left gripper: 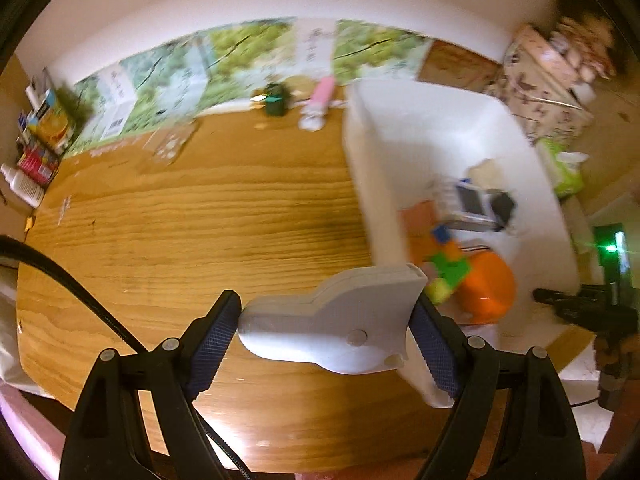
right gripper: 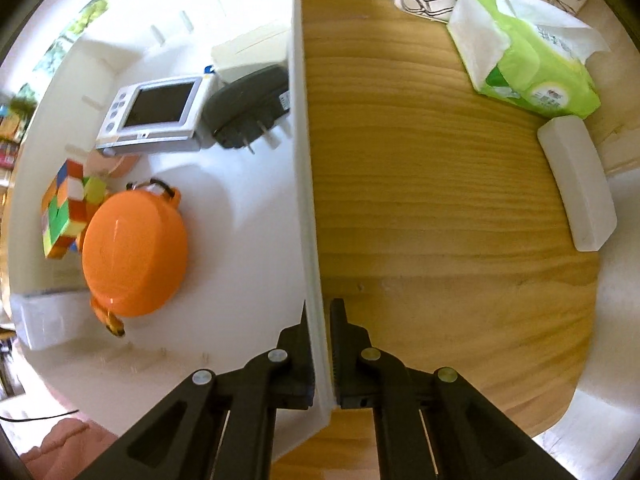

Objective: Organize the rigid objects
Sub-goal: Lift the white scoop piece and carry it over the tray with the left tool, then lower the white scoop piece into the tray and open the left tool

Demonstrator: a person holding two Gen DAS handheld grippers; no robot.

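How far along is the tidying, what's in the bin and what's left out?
Done: the bin already holds a cube, orange case, screen gadget and charger. In hand: the left claw grips a grey part near the bin; the right claw clamps its wall. Left: a white case on the table.

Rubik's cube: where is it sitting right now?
In the right wrist view the Rubik's cube lies inside the white bin, far left, touching the orange round case, below the small screen device.
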